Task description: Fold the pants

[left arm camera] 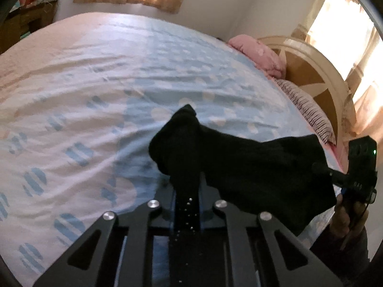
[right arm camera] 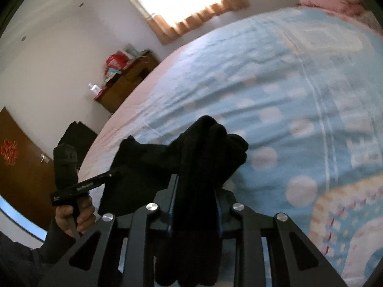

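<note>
Pants held up between both of our grippers

Pants (left arm camera: 239,167) hang in the air above the bed (left arm camera: 119,71), a black garment stretched between our two hands. In the left wrist view, our left gripper (left arm camera: 186,157) has its fingers pressed together on one bunched end of the cloth, which rises in a peak past the tips. From there the fabric runs rightward to our right gripper (left arm camera: 335,177), which pinches the other end; our right hand (left arm camera: 347,215) grips its handle. In the right wrist view, a thick fold of the pants (right arm camera: 198,167) sits clamped between the right gripper's fingers and drapes down over the mechanism. The cloth reaches leftward to the left gripper (right arm camera: 115,174), held by our left hand (right arm camera: 74,215). A pink pillow (left arm camera: 258,52) lies against the wooden headboard (left arm camera: 311,71).
</note>
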### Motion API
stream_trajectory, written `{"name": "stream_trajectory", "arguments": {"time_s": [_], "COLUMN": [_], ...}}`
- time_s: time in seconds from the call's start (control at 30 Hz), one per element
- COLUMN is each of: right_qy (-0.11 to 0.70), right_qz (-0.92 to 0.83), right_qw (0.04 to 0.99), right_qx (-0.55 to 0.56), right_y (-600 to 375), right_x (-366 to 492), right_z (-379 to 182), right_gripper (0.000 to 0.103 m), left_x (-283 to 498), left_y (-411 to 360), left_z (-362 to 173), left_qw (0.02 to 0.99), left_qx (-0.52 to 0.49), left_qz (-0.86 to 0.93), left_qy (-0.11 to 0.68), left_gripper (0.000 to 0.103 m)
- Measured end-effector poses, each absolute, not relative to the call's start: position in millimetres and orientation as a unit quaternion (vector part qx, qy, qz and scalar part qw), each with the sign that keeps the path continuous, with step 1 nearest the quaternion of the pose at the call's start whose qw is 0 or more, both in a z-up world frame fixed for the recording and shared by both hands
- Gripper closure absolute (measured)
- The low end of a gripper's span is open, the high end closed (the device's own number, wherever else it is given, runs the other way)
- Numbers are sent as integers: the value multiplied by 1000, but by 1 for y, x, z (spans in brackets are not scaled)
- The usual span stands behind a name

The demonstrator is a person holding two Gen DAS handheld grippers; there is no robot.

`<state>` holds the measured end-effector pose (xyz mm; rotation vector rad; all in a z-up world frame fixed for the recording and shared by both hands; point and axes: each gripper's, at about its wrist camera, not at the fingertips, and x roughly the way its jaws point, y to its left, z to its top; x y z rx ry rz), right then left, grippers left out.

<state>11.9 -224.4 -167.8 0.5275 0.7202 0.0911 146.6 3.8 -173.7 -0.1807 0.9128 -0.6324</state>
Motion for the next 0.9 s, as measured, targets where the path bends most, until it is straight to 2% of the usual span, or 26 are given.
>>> {"name": "stream_trajectory", "arguments": {"time_s": [0.23,0.57,0.73,0.9], "right_qy": [349,359,355,402], "right_qz": [85,168,200,186], "right_qw": [911,902,900,881], "right_qx": [205,172,158,167], "right_y": [-209,-160,-117,-92], "right_x": [68,215,285,345], "right_z": [-135,-122,-130,-179], "right_gripper": [77,77,77,77], "left_x": [154,194,219,251], "left_y": [36,120,157,179], "left_z": [-141,-111,-117,-158], "left_qw": [875,921,932,919], "left_qx": [-98,-89,-75,-75], "left_qz": [-271,-158,-94,-57], "left_qy": [389,346,341,383], "left_gripper": [89,89,89,86]}}
